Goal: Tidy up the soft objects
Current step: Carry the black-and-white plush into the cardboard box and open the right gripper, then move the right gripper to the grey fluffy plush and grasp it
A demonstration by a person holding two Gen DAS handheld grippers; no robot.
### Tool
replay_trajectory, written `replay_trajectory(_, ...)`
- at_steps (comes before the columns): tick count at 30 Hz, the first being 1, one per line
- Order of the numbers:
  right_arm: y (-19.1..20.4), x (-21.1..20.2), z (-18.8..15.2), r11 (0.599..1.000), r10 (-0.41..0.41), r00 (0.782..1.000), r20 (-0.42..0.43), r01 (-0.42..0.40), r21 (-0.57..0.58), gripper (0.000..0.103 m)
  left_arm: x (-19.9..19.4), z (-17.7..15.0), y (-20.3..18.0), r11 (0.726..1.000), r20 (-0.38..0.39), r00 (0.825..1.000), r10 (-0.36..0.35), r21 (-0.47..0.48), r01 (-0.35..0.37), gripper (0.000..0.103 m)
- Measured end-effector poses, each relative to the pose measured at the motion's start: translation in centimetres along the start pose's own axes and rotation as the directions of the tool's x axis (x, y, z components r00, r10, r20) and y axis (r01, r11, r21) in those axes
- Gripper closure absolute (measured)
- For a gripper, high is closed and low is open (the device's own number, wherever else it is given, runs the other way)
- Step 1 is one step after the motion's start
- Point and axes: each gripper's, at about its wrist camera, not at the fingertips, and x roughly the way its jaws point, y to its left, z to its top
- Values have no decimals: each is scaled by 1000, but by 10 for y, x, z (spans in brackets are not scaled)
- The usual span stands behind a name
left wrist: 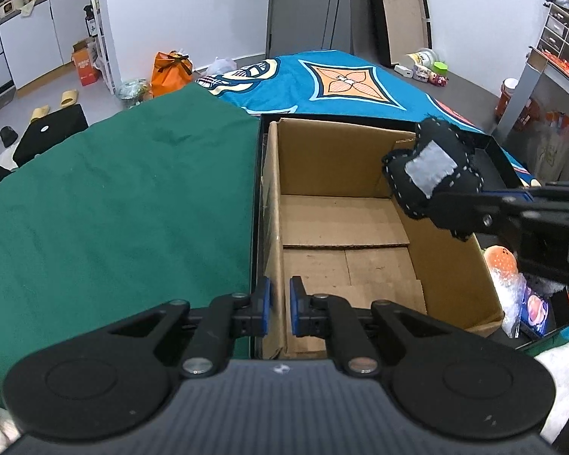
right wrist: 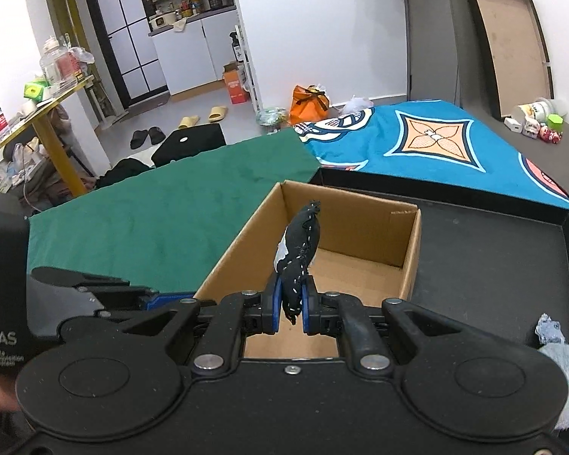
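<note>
Right gripper [right wrist: 291, 305] at lower centre of its view, pinching black stitched pillow [right wrist: 299, 250] above cardboard box [right wrist: 407, 250] interior. Left gripper [left wrist: 280, 305] at bottom centre, straddling box's left wall [left wrist: 273, 227], pads narrowly apart, not visibly clamping it.

A cardboard box [left wrist: 345, 227] is set inside a shallow tray [right wrist: 493, 265] on the bed.

A cloth [left wrist: 113, 208] is spread to the left of the box. A stitched pad [right wrist: 299, 254] is held above the box by the right hand-held gripper [right wrist: 291, 307]. The box's left wall is straddled by the left hand-held gripper [left wrist: 280, 311]. Soft toys [left wrist: 512, 276] are piled right of the box.
</note>
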Motion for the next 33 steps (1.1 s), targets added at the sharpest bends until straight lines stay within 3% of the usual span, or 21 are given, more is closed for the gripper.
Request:
replay_trajectory(9, -2, 6, 19, 1000, 3, 998, 56, -3, 0, 88, 0, 0, 0, 1000, -3, 1000, 0, -18, 0, 94)
replay_trajectory(10, -1, 6, 21, 1000, 11, 998, 62, -11, -5, 82, -1, 0, 0, 1000, -5, 1000, 0, -20, -1, 94)
replay_trajectory(11, 0, 7, 22, 1000, 13, 998, 61, -12, -11, 59, -1, 0, 0, 1000, -6, 1000, 1, -22, -1, 94)
replay_trajectory(13, 1, 7, 22, 1000, 10, 998, 56, -9, -5, 30, -1, 2, -1, 1000, -10, 1000, 6, -24, -7, 93)
replay_trajectory(17, -6, 3, 15, 999, 32, 998, 51, -33, 23, 31, -2, 3, -7, 1000, -9, 1000, 28, -2, -28, 93)
replay_trajectory(23, -22, -4, 8, 998, -22, 999, 28, 20, 54, 31, -2, 5, -15, 998, -18, 998, 57, 28, -57, 87)
replay_trajectory(26, -31, -11, 3, 997, -50, 999, 22, 48, 60, 31, -3, 6, -21, 997, -22, 998, 67, 45, -66, 78)
replay_trajectory(28, -38, -15, -2, 996, -69, 998, 13, 68, 66, 31, -4, 8, -24, 996, -20, 997, 71, 54, -70, 64)
replay_trajectory(33, -58, -28, -14, 990, -113, 994, -10, 113, 79, 31, -5, 12, -34, 993, -15, 996, 89, 82, -87, 49)
